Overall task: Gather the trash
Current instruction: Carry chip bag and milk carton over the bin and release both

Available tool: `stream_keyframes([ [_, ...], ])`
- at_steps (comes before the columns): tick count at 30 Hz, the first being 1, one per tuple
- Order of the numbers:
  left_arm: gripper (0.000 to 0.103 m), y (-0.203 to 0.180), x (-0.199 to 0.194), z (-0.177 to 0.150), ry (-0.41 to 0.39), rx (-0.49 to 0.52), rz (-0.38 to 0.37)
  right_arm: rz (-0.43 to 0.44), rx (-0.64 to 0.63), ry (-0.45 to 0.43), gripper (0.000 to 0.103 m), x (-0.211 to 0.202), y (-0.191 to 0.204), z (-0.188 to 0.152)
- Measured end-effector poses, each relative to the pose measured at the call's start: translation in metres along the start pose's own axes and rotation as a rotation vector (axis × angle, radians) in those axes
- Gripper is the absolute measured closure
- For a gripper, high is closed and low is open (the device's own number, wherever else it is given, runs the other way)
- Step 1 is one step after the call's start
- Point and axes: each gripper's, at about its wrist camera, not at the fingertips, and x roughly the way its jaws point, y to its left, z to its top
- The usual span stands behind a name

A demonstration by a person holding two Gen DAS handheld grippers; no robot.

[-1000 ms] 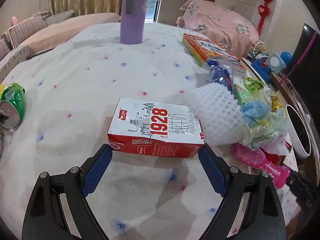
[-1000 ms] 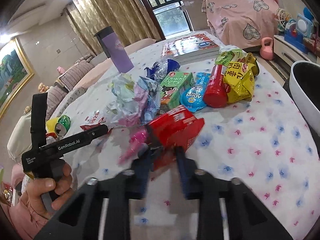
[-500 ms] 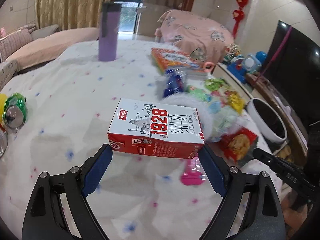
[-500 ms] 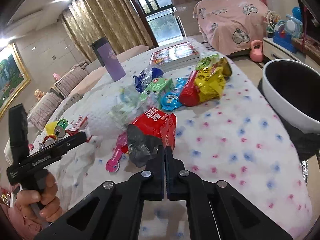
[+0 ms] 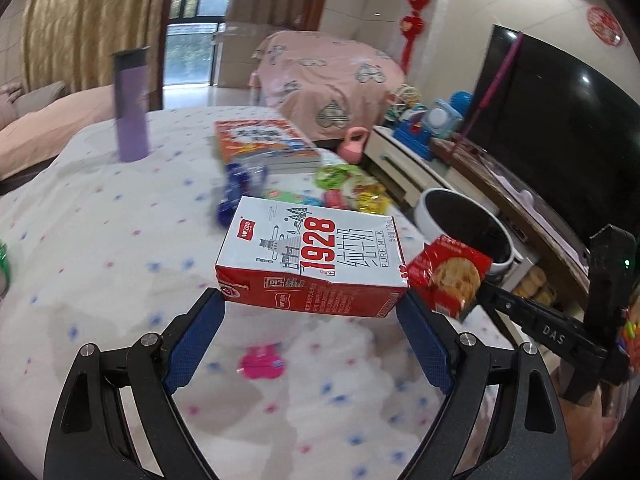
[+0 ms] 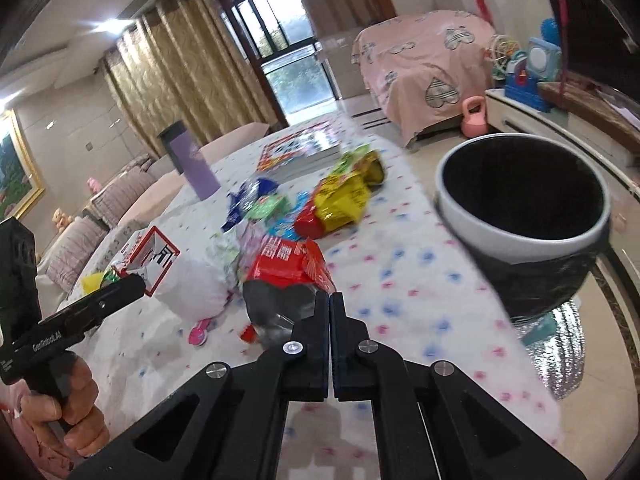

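My left gripper [image 5: 312, 308] is shut on a red and white "1928" milk carton [image 5: 316, 260] and holds it in the air above the table. My right gripper [image 6: 330, 300] is shut on a red snack bag [image 6: 286, 276], lifted off the table; the bag also shows in the left wrist view [image 5: 452, 276]. A white bin with a black liner [image 6: 520, 220] stands at the table's right edge, right of the red bag; it also shows in the left wrist view [image 5: 464, 220]. Several wrappers [image 6: 344, 196] lie in a heap mid-table.
A purple tumbler [image 5: 130, 104] and a stack of books [image 5: 264, 140] stand at the far side of the dotted tablecloth [image 5: 100, 240]. A pink toy [image 5: 260, 366] lies below the carton. A white foam net [image 6: 192, 284] and crumpled paper lie left of the red bag.
Both grippers have lifted and swung right toward the white bin with their loads. The red bag is now well off the table, and the carton is higher and turned toward the bin.
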Motion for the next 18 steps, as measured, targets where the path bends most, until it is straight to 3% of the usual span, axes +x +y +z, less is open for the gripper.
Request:
stream_keyframes([
  [18,0.014,-0.090,0.049,0.025,0.041,0.132,-0.128,-0.132,0.098,-0.124,0.103,-0.046,-0.079,0.033],
])
